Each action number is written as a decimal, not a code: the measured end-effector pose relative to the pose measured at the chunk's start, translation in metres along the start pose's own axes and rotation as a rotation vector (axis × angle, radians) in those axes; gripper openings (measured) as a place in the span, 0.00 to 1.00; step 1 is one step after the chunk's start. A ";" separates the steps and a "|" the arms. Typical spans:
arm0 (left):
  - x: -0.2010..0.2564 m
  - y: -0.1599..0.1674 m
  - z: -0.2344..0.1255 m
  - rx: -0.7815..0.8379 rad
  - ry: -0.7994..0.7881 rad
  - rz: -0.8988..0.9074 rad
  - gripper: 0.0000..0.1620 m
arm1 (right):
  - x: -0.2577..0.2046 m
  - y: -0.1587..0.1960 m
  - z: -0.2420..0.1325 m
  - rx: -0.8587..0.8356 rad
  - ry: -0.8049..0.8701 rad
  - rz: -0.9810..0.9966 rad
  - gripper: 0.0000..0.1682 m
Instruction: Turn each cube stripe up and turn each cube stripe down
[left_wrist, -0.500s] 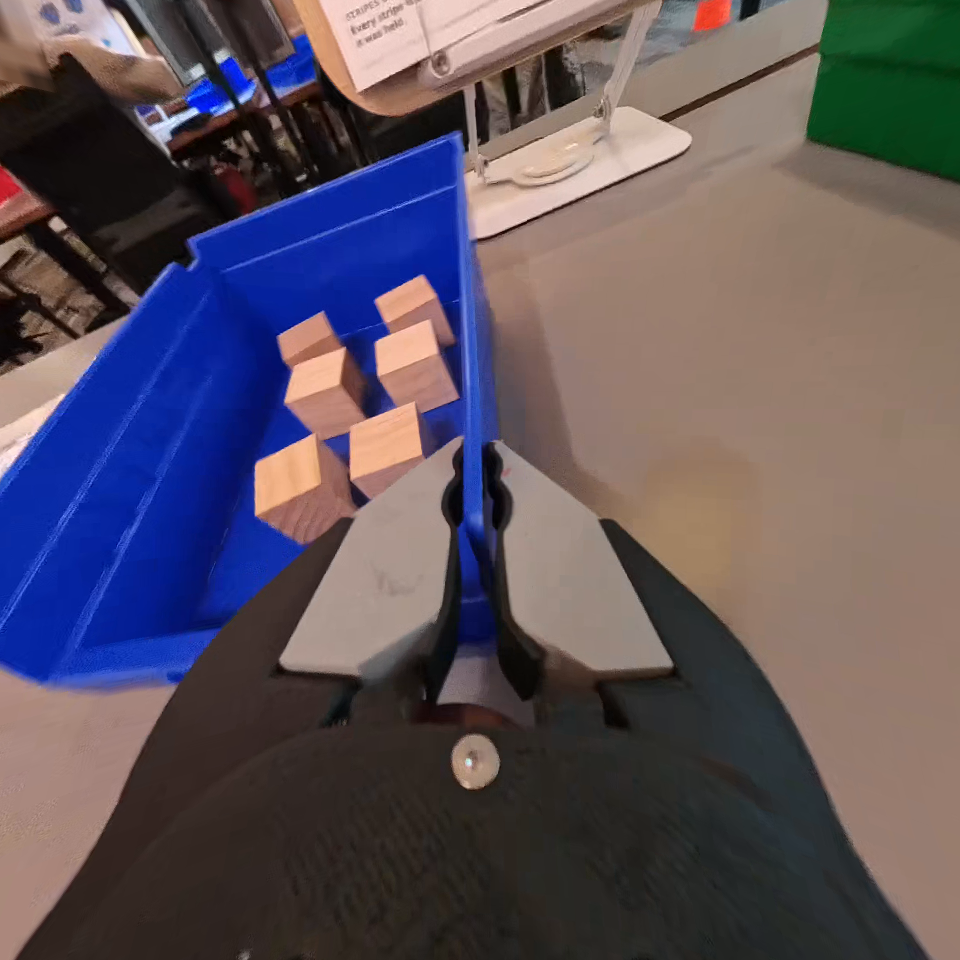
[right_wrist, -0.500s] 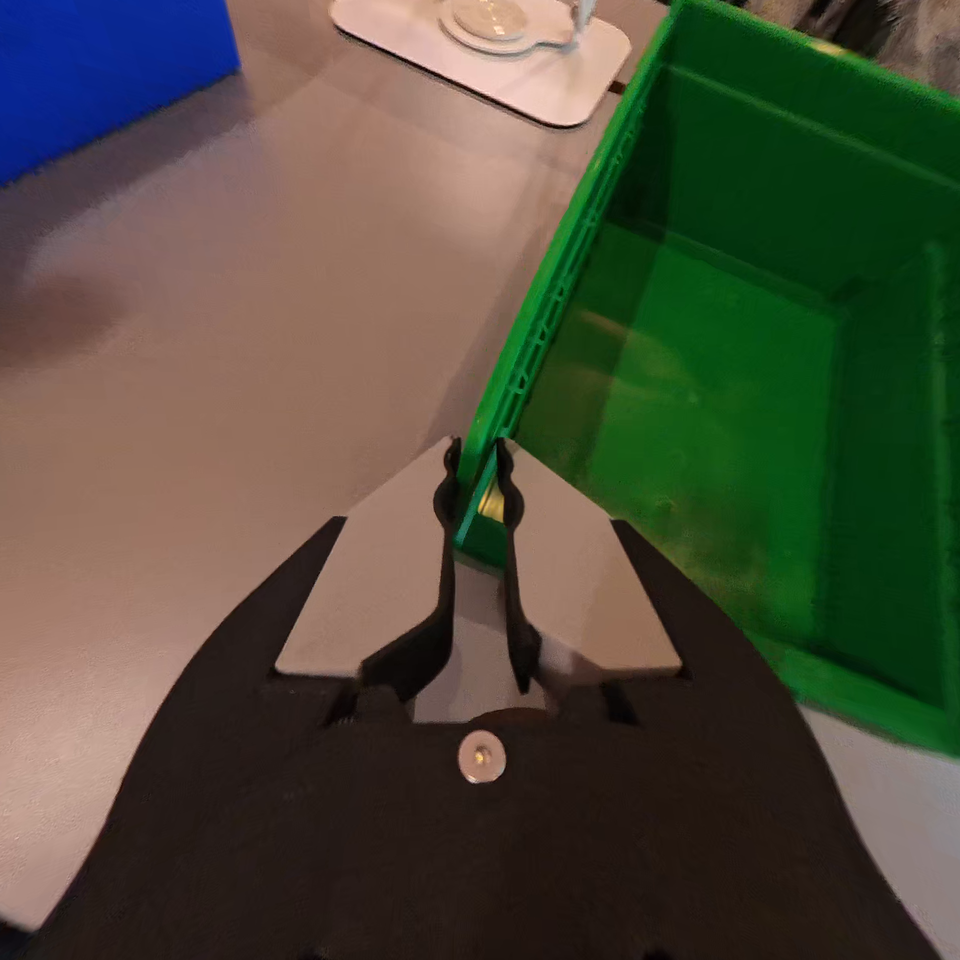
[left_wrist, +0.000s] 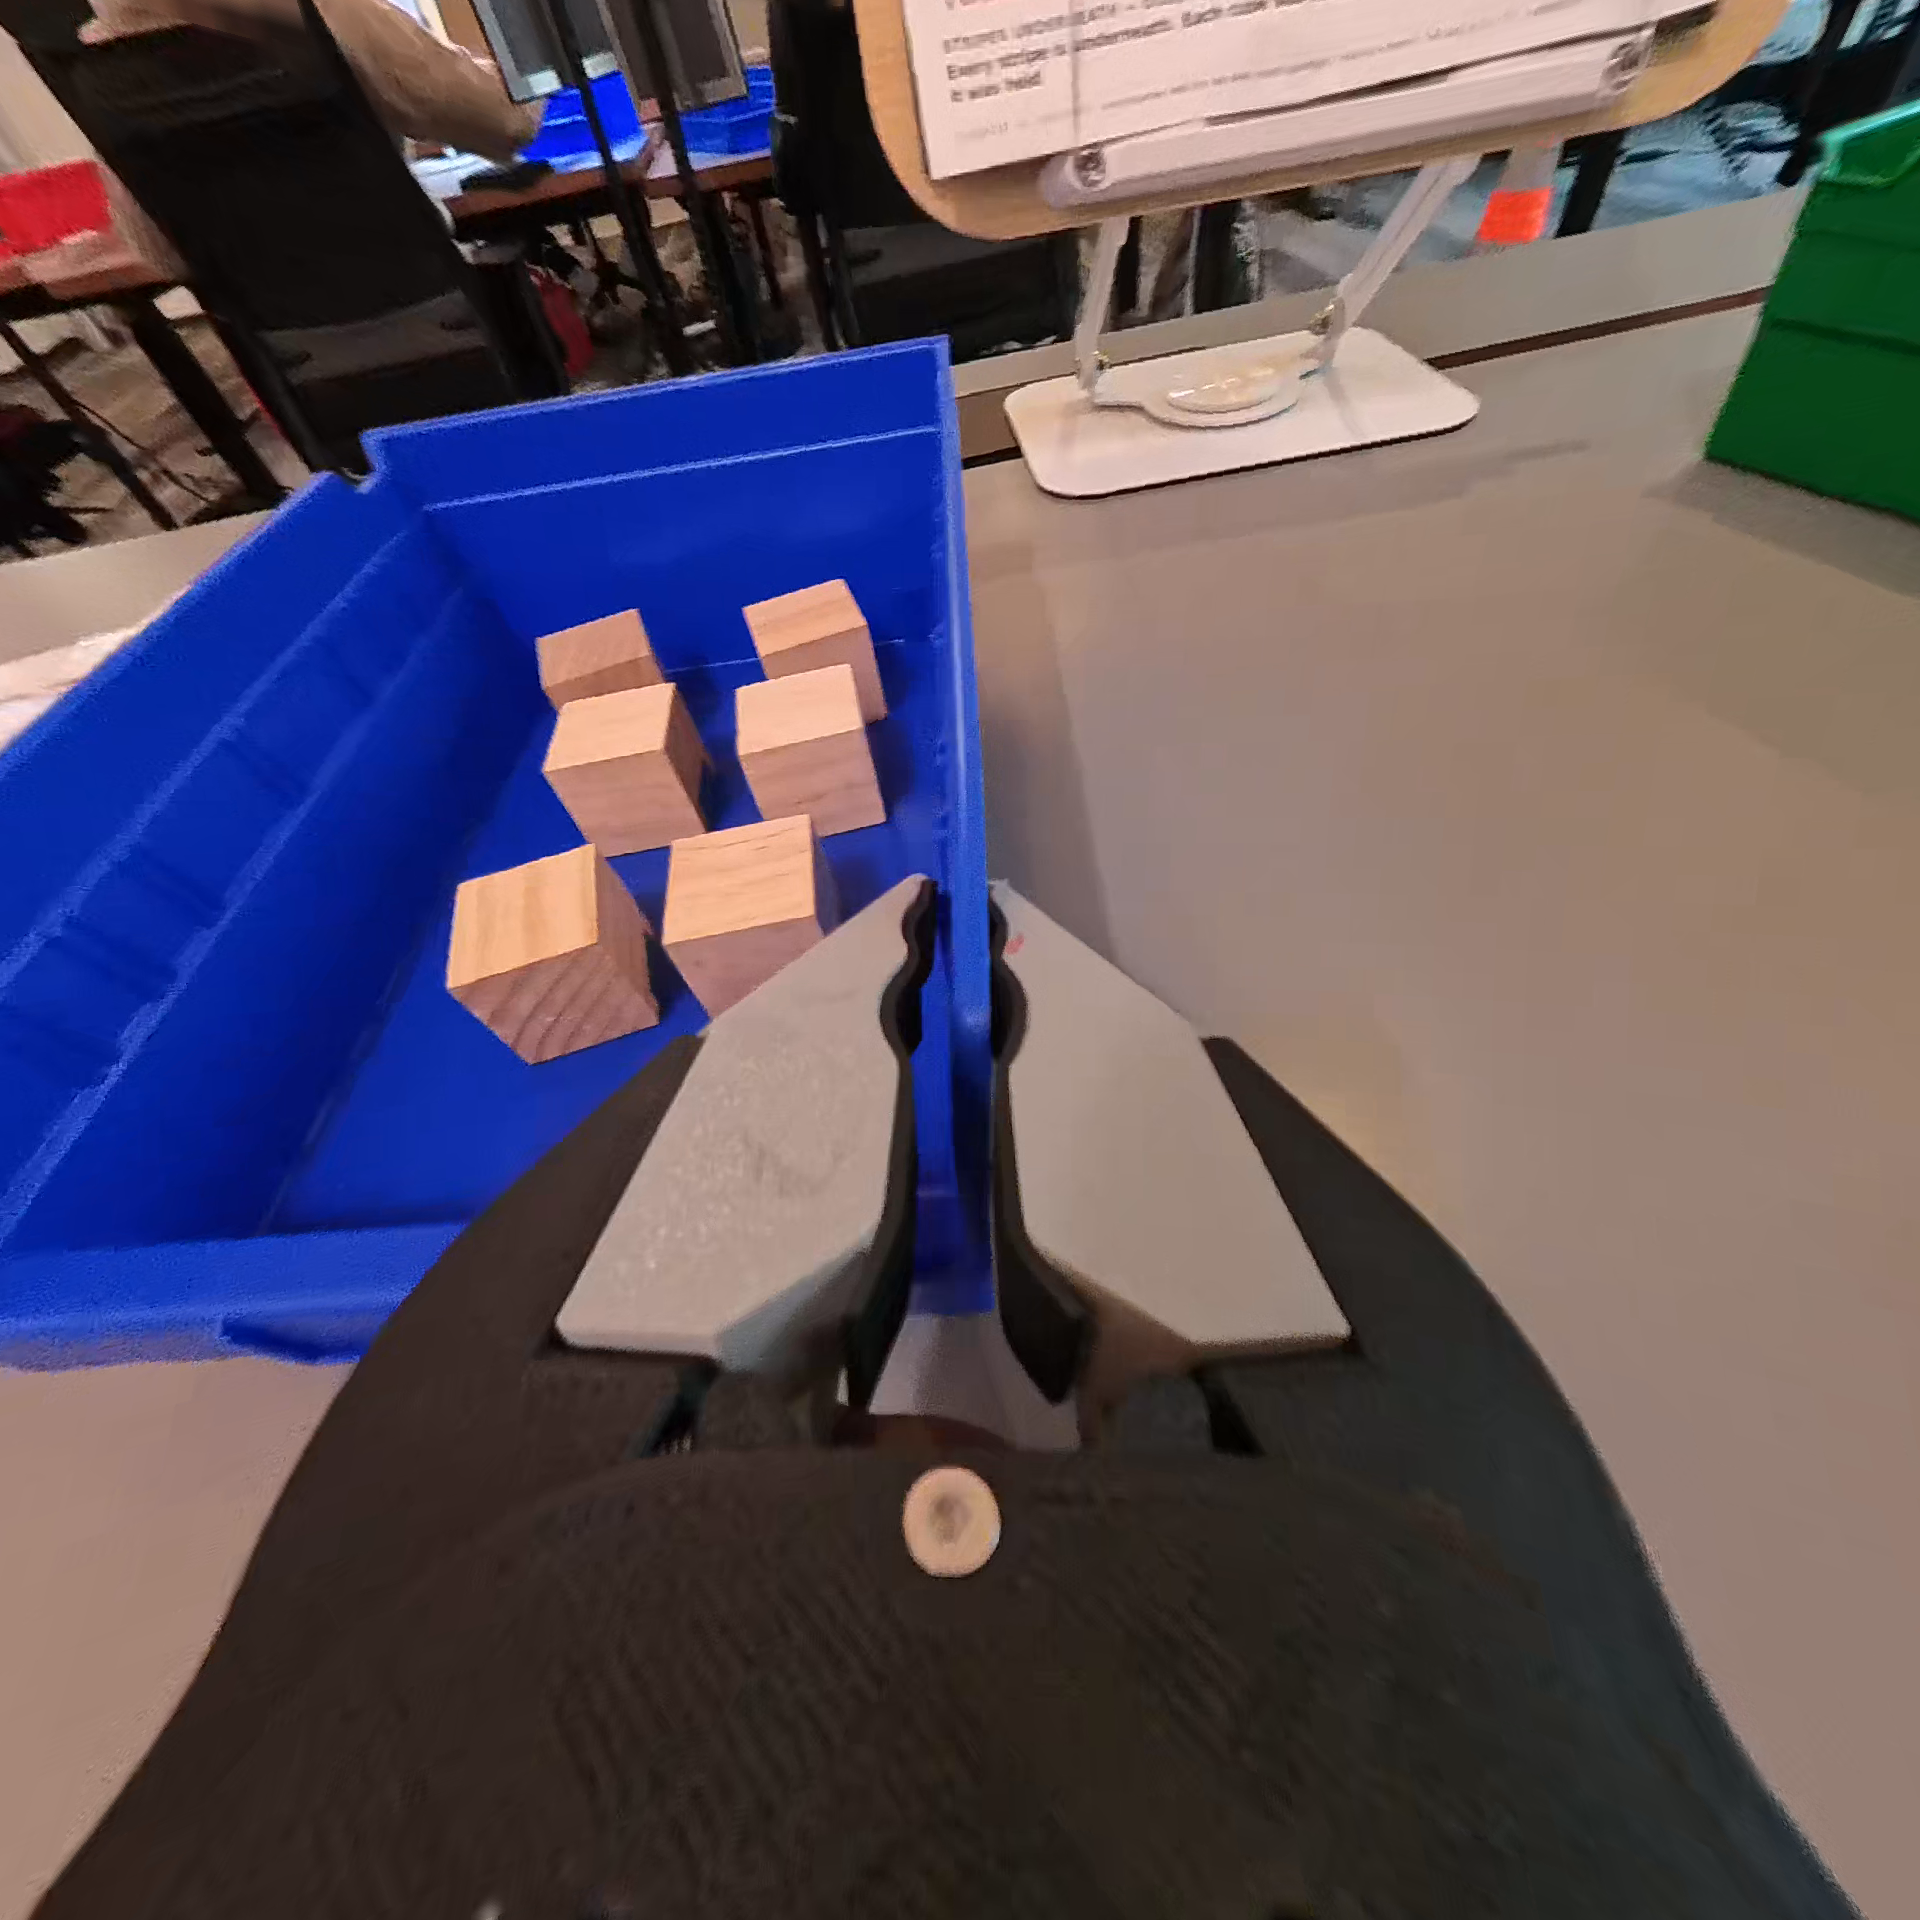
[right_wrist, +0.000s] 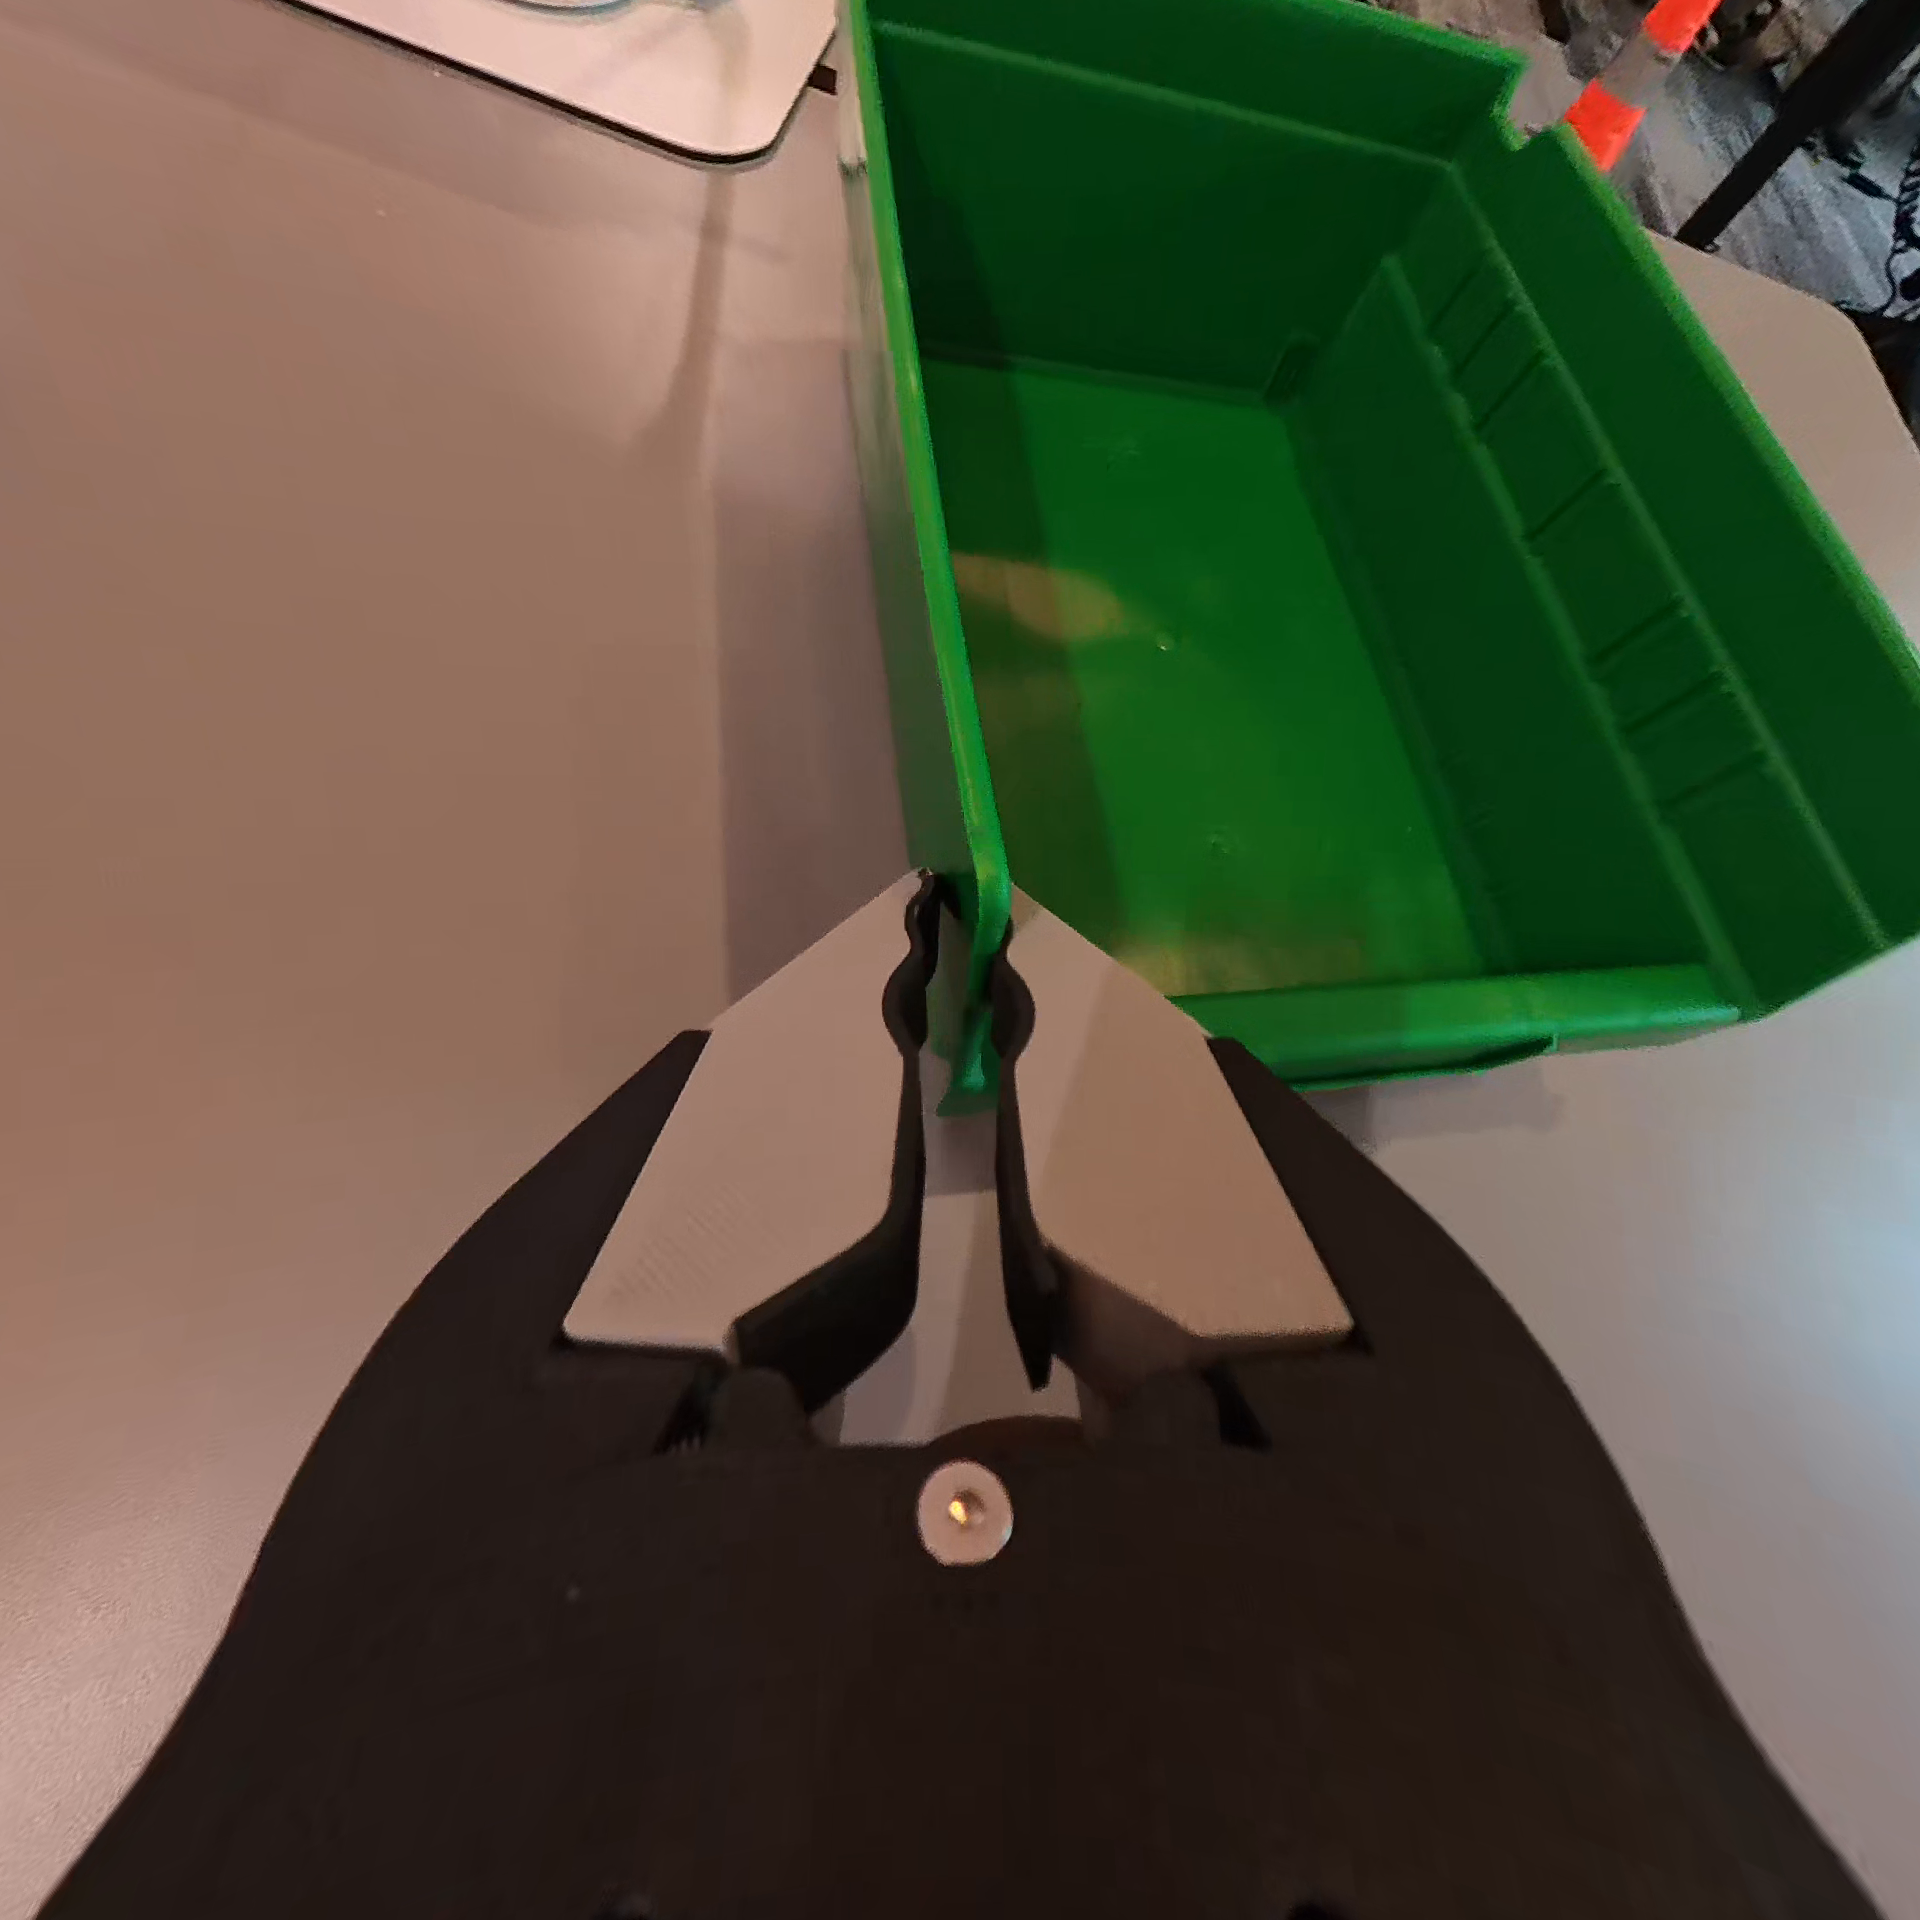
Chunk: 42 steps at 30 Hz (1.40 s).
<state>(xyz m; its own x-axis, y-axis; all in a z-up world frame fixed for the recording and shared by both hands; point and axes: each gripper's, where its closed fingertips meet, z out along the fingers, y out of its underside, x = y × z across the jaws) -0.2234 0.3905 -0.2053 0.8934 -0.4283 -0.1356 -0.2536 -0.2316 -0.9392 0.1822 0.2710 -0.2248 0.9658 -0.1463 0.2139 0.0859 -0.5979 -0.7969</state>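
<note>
Several plain wooden cubes (left_wrist: 800, 743) stand in a blue bin (left_wrist: 260, 831) in the left wrist view; no stripes show on their visible faces. My left gripper (left_wrist: 961, 904) is shut on the blue bin's right wall near its front corner. In the right wrist view my right gripper (right_wrist: 966, 914) is shut on the left wall of an empty green bin (right_wrist: 1195, 644), at its near corner. The green bin also shows at the far right of the left wrist view (left_wrist: 1839, 343).
A white stand base (left_wrist: 1236, 410) holding a clipboard with paper (left_wrist: 1278, 94) stands at the back between the bins; its corner shows in the right wrist view (right_wrist: 644, 73). Grey tabletop (left_wrist: 1455, 831) lies between the bins. Desks and chairs stand behind.
Both views have shifted: the blue bin now sits squarer and nearer the middle, the green bin appears rotated and fully in view. Both grippers stay clamped on the bin walls.
</note>
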 end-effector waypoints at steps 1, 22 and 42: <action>0.005 -0.001 -0.002 0.003 0.018 -0.005 0.05 | 0.003 0.001 -0.001 0.006 -0.003 0.025 0.02; 0.127 -0.039 -0.047 0.180 0.517 -0.043 0.30 | -0.101 -0.103 -0.085 0.447 -0.327 -0.153 0.28; 0.154 -0.074 0.064 0.214 0.420 0.157 0.27 | -0.161 -0.121 0.049 0.458 -0.579 -0.128 0.29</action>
<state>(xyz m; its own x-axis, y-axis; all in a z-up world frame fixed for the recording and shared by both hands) -0.0436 0.3975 -0.1772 0.6130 -0.7686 -0.1830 -0.2517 0.0295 -0.9674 0.0281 0.4054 -0.1901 0.9046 0.4167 0.0902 0.1776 -0.1759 -0.9682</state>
